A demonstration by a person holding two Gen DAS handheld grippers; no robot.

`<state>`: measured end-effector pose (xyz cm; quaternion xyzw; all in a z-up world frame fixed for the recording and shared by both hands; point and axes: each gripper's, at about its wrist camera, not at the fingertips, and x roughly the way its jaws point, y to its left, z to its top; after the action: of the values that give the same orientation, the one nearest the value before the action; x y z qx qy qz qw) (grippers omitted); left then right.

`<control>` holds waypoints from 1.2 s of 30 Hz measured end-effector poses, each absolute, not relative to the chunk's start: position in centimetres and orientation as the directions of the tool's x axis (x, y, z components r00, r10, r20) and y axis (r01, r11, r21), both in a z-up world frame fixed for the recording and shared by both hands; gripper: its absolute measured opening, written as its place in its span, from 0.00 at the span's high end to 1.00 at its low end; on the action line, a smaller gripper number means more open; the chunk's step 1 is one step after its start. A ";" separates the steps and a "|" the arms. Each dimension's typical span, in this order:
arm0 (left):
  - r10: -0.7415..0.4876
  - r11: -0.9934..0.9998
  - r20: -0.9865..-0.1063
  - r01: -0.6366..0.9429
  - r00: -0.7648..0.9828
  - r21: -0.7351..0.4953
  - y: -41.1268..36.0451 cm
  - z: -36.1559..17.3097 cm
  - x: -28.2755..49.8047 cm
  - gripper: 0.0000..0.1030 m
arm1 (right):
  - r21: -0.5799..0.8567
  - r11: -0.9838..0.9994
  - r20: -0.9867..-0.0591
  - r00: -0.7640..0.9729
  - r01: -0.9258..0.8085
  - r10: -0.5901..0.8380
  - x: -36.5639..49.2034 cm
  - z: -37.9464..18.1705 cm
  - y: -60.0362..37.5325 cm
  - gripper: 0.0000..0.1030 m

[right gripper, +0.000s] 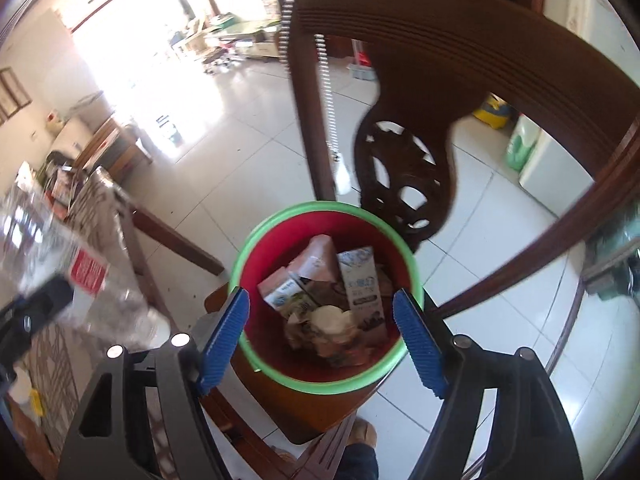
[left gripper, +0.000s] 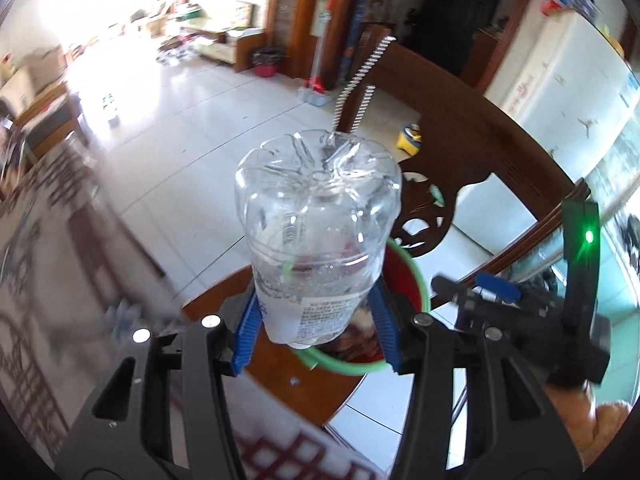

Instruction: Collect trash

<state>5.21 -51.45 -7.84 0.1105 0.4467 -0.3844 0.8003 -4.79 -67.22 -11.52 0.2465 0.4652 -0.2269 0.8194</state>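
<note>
1. Holding the clear plastic bottle (left gripper: 316,236) near its capped end, the left hand-held gripper (left gripper: 316,332) is closed partway, its blue pads pressed on either side of the label; the bottle's long axis runs forward along the fingers, base away from the camera.
2. Just beyond and below the held bottle, the red bin with the green rim (right gripper: 416,280) is seen standing on a wooden chair seat (right gripper: 320,408); the bottle's lower end is already over the near part of the rim, so the drop is judged to turn on carrying it a little further toward the bin's middle.
3. The right hand-held gripper (right gripper: 322,336) is seen directly above the bin, its jaws standing wide with nothing between them, no pad touching anything.
4. Inside the bin, cartons (right gripper: 360,288) and crumpled scraps are seen lying.
5. Behind the bin, the carved chair back (right gripper: 404,184) rises, with the tiled floor (right gripper: 248,152) beyond.
</note>
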 end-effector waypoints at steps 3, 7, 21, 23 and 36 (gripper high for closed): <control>-0.530 0.646 -0.799 0.746 0.284 -0.163 -53.6 -8.2 5.1 0.53 | 0.202 0.754 -0.877 0.459 0.625 -0.145 -5.8 -11.5 -67.7 0.30; -0.526 0.638 -0.799 0.756 0.292 -0.143 -55.0 -8.9 4.7 0.28 | 0.205 0.742 -0.872 0.464 0.638 -0.158 -6.8 -11.0 -67.6 0.30; -0.555 0.736 -0.693 0.660 0.461 -0.151 -43.4 -2.0 3.2 0.05 | 0.163 0.836 -0.757 0.610 0.524 -0.235 -7.4 -3.9 -58.1 0.09; -0.541 0.761 -0.685 0.631 0.487 -0.153 -40.4 -1.3 3.0 0.05 | 0.139 0.859 -0.735 0.633 0.492 -0.243 -7.3 -2.9 -55.5 0.07; -0.450 0.878 -0.523 0.464 0.724 -0.113 -23.5 2.2 -0.3 0.05 | 0.058 0.950 -0.537 0.811 0.308 -0.231 -8.2 1.3 -39.2 0.07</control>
<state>-0.26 -23.45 2.22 0.0130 0.2783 -0.2462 0.9283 -8.19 -39.22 1.26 0.0712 0.2724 -0.1419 0.9490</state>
